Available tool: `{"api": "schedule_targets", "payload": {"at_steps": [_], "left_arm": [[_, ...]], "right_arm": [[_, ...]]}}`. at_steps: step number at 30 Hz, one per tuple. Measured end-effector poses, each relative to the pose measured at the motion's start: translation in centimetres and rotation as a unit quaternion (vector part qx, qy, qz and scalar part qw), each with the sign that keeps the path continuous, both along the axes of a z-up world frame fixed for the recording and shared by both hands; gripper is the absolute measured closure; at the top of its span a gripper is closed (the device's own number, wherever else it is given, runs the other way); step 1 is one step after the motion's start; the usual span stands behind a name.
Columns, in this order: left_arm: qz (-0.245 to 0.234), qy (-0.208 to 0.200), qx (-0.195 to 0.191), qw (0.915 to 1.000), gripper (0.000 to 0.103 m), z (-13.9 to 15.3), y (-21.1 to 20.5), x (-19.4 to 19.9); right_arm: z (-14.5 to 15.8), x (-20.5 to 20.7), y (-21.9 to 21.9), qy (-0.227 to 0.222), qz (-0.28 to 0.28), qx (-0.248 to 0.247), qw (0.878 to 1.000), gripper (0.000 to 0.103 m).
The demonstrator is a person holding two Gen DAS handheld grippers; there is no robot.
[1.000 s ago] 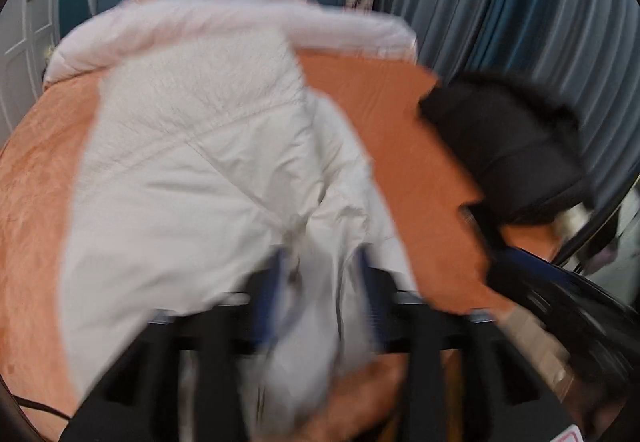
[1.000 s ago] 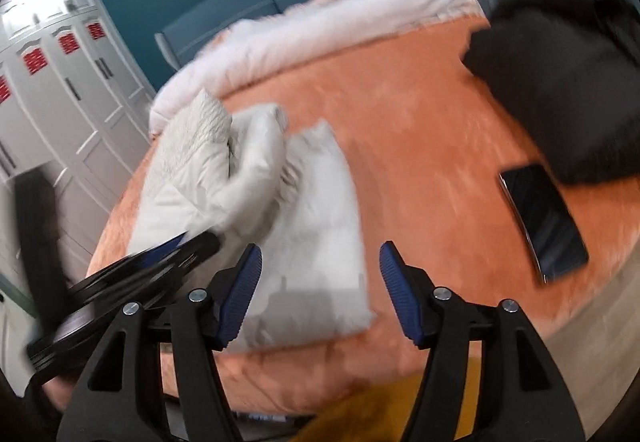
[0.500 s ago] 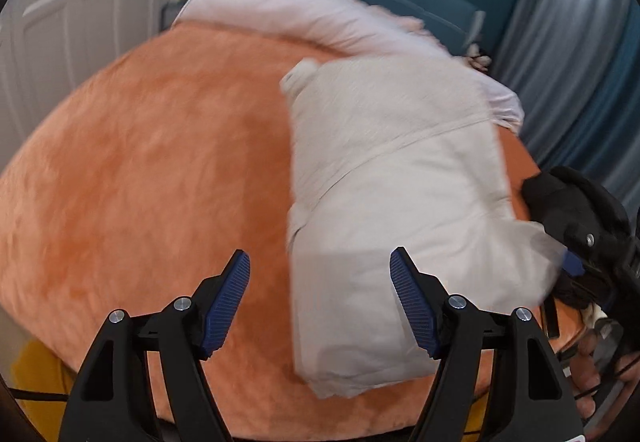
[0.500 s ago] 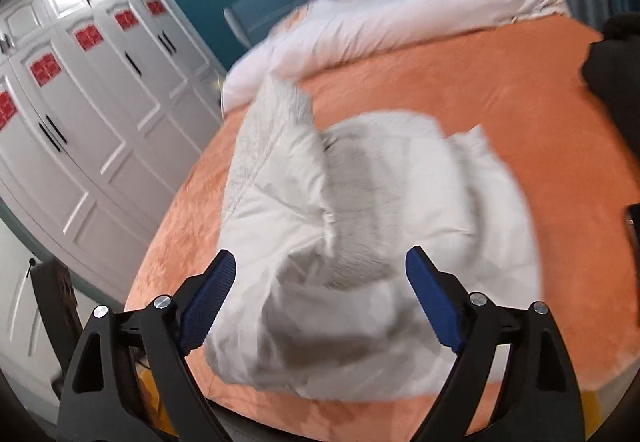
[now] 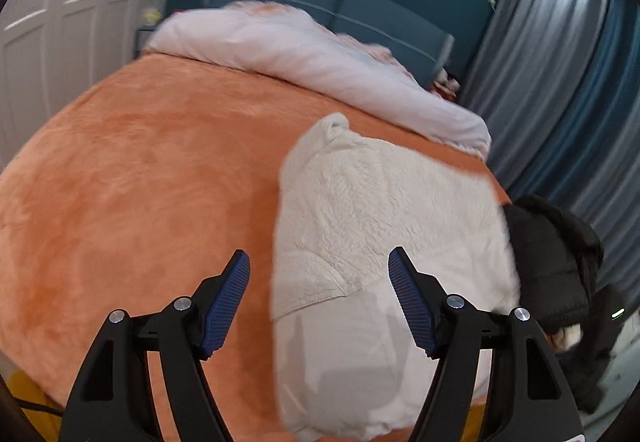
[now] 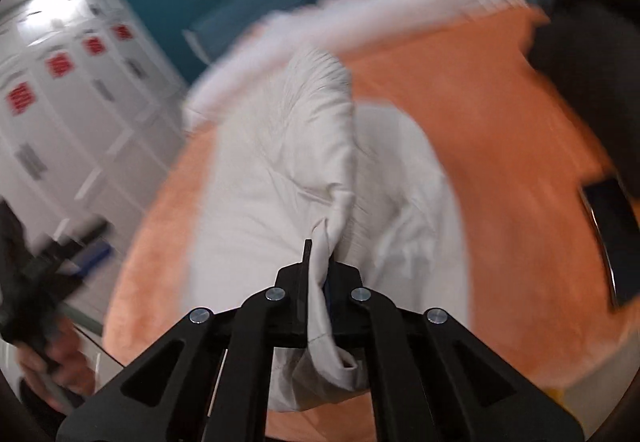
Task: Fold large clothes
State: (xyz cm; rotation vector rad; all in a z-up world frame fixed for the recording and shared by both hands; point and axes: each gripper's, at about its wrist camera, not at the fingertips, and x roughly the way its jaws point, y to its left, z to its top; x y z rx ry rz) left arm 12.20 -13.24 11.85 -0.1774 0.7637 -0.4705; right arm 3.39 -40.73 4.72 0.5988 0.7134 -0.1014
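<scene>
A large white padded coat (image 5: 384, 242) lies on the orange bed cover (image 5: 140, 182), folded with its fleecy lining up at the far end. My left gripper (image 5: 320, 274) is open and empty, held above the coat's near left edge. In the right wrist view the coat (image 6: 280, 170) runs away from me, and my right gripper (image 6: 318, 270) is shut on a bunched fold of its near edge, lifted off the bed. The left gripper (image 6: 68, 254) shows blurred at the left of that view.
A white duvet (image 5: 312, 54) is rolled along the head of the bed. A black jacket (image 5: 552, 258) lies at the right edge of the bed, with a dark phone (image 6: 612, 238) near it. White wardrobes (image 6: 60, 102) stand on the left, grey-blue curtains (image 5: 568, 82) on the right.
My left gripper let go of the coat and drew back to the left, open. My right gripper, open before, has closed on the coat's near edge and raised it.
</scene>
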Motion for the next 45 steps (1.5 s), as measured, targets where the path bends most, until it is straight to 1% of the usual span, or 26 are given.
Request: {"api": "schedule_targets", "payload": {"at_steps": [1,3,6,7,8,10,11,12,14,15,16,17,19,21,23,25,28,31,33,34,35,37,40,41,43,45], "left_arm": [[-0.01,0.004,0.003,0.9999,0.035,-0.5,-1.4,0.2],[-0.024,0.017,0.021,0.9994,0.035,-2.0,-4.7,0.6],[-0.035,0.03,0.059,0.9972,0.035,-4.6,-8.5,1.5],[-0.038,0.033,0.069,0.9963,0.035,-5.2,-9.2,1.6],[-0.039,0.038,0.09,0.9944,0.035,-6.2,-10.2,1.8],[-0.023,0.012,0.127,0.9915,0.033,-7.2,-11.2,1.5],[-0.014,0.006,0.142,0.9897,0.033,-7.6,-11.6,1.6],[-0.011,0.008,0.143,0.9896,0.033,-8.0,-11.5,1.9],[-0.006,0.011,0.145,0.9894,0.033,-8.2,-11.5,2.3],[-0.006,0.01,0.147,0.9891,0.033,-8.3,-11.5,2.4],[-0.006,0.01,0.148,0.9889,0.033,-8.3,-11.6,2.5],[-0.005,0.009,0.151,0.9886,0.033,-8.3,-11.6,2.6],[-0.004,0.011,0.151,0.9884,0.033,-8.4,-11.7,2.8],[-0.003,0.008,0.156,0.9877,0.033,-8.5,-11.9,2.5],[-0.002,0.012,0.156,0.9878,0.033,-8.5,-12.0,2.5],[-0.002,0.016,0.154,0.9879,0.033,-8.4,-12.0,2.6],[-0.003,0.016,0.154,0.988,0.033,-8.3,-12.0,2.6],[-0.003,0.014,0.155,0.9878,0.033,-8.3,-12.0,2.7],[-0.004,0.012,0.156,0.9877,0.032,-8.4,-11.9,2.6],[-0.004,0.011,0.156,0.9877,0.032,-8.5,-11.9,2.6],[-0.006,0.011,0.156,0.9877,0.032,-8.5,-11.9,2.6],[-0.01,0.009,0.155,0.9878,0.03,-8.6,-11.9,2.7],[-0.019,0.007,0.153,0.988,0.028,-8.5,-12.0,2.8],[-0.023,0.007,0.148,0.9887,0.028,-8.4,-11.9,2.7],[-0.024,0.011,0.124,0.9919,0.029,-7.6,-11.5,2.8],[-0.005,0.009,0.091,0.9958,0.029,-6.0,-10.6,3.6]], "right_arm": [[-1.8,0.0,-0.6,0.018,-0.005,0.002,1.0,0.101],[-3.6,0.2,-0.7,0.037,-0.009,-0.007,0.999,0.101],[-5.5,1.3,-1.2,0.058,-0.013,-0.02,0.998,0.1],[-5.8,1.7,-1.1,0.062,-0.014,-0.021,0.998,0.1],[-5.9,2.0,-0.9,0.065,-0.014,-0.021,0.998,0.1],[-5.9,2.2,-0.9,0.062,-0.011,-0.021,0.998,0.1],[-5.3,1.7,-1.1,0.053,-0.017,-0.016,0.998,0.099],[-4.8,1.2,-1.2,0.047,-0.026,-0.015,0.998,0.095],[-2.9,-0.2,-1.6,0.022,-0.047,-0.012,0.999,0.094],[-1.8,-1.0,-1.8,0.004,-0.053,-0.013,0.998,0.094],[0.2,-1.4,-2.0,-0.016,-0.059,-0.022,0.998,0.094],[1.3,-1.3,-2.1,-0.027,-0.062,-0.036,0.997,0.094],[4.2,-0.2,-2.0,-0.048,-0.051,-0.066,0.995,0.094],[6.9,1.9,-2.1,-0.069,-0.042,-0.093,0.992,0.094],[8.2,4.2,-2.0,-0.074,-0.034,-0.114,0.99,0.094],[8.6,6.2,-1.5,-0.07,-0.025,-0.121,0.99,0.094],[7.7,9.1,-0.9,-0.053,-0.016,-0.131,0.99,0.094],[6.2,10.6,-0.9,-0.039,-0.015,-0.145,0.989,0.094],[4.7,11.7,-1.6,-0.02,-0.019,-0.147,0.989,0.094],[3.8,12.3,-2.2,-0.01,-0.023,-0.144,0.989,0.094],[3.2,12.8,-2.1,-0.004,-0.025,-0.143,0.989,0.098],[1.5,13.3,-2.7,0.006,-0.024,-0.137,0.99,0.099],[-1.6,13.6,-3.6,0.017,-0.024,-0.112,0.993,0.099],[-2.2,13.6,-3.7,0.02,-0.024,-0.11,0.993,0.1],[-3.3,13.6,-3.6,0.023,-0.024,-0.112,0.993,0.1],[-4.5,13.3,-4.0,0.021,-0.027,-0.101,0.994,0.1]]}}
